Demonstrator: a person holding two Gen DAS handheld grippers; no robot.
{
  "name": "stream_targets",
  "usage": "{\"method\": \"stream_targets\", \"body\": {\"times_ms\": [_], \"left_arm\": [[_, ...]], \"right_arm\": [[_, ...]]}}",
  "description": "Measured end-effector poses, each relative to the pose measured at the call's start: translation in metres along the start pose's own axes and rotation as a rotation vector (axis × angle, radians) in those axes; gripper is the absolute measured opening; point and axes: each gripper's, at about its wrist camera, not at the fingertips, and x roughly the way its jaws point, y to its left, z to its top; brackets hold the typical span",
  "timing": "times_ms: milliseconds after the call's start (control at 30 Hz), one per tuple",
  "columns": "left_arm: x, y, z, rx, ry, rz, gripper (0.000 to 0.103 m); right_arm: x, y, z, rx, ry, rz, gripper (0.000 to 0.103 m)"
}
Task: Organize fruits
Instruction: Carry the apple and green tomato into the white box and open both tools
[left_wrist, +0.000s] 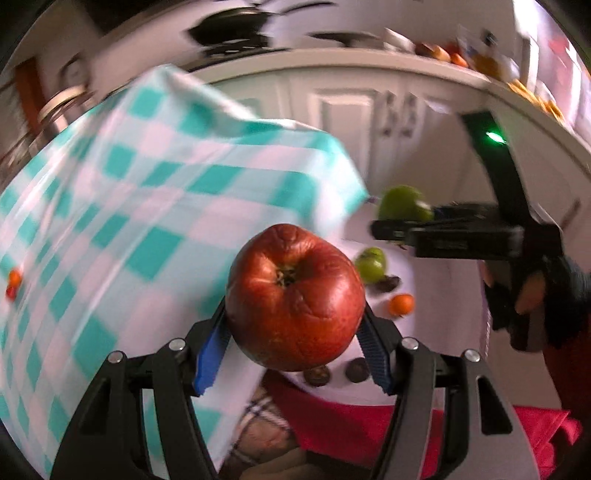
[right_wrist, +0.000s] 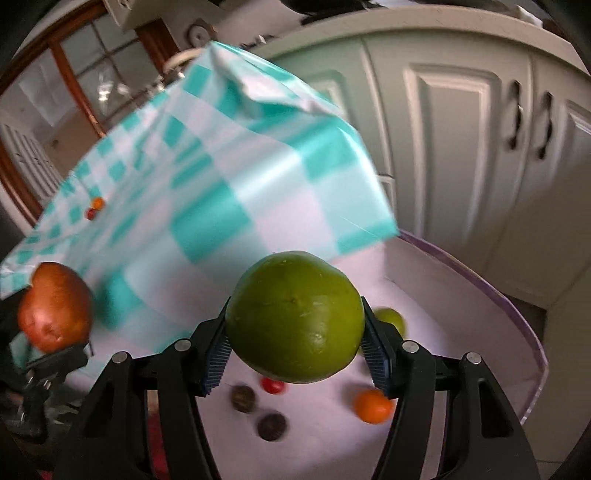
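Ahead of my fingers and to their left, the biggest thing I see is the teal-and-white checked tablecloth (left_wrist: 122, 206); its corner (right_wrist: 373, 206) drops off just past the fingertips. Beyond that edge stand pale cabinet doors (right_wrist: 461, 147), well apart from both grippers. Below and ahead of my fingers lies a white tray with a purple rim (right_wrist: 532, 332), its rim curving round on the right; bare white floor shows between the fruit already in it.

My left gripper (left_wrist: 293, 332) is clamped on a red apple (left_wrist: 295, 295), one blue pad on each flank, stem end facing the camera; the skin is wrinkled and glossy. It hangs over the near edge of the tray, beside the cloth's hem.

My right gripper (right_wrist: 295, 339) is clamped on a green apple (right_wrist: 295, 317), smooth with faint scuffs, held above the tray's middle.

Under the right fingers sit a smaller green fruit (right_wrist: 389, 319), an orange fruit (right_wrist: 373, 406), a small red one (right_wrist: 273, 386) and two dark round ones (right_wrist: 271, 426). Two small fruits (right_wrist: 95, 207) lie far left on the cloth.
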Motion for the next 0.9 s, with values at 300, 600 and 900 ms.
{"method": "stream_targets", "body": {"times_ms": [300,600,900], "left_arm": [[0.092,-0.053,0.002,0.127,0.233,-0.249,0.064],[0.182,-0.091,-0.034,0.286,0.465,-0.275,0.064],[0.197,-0.122,-0.059,0.457,0.526,-0.31,0.064]], "right_arm": [[0.032,-0.026,-0.027,-0.065,0.147,-0.154,0.061],[0.061,-0.053,-0.059,-0.198,0.371,-0.354,0.061],[0.085,-0.064,-0.088,-0.308,0.537,-0.477,0.061]]}}
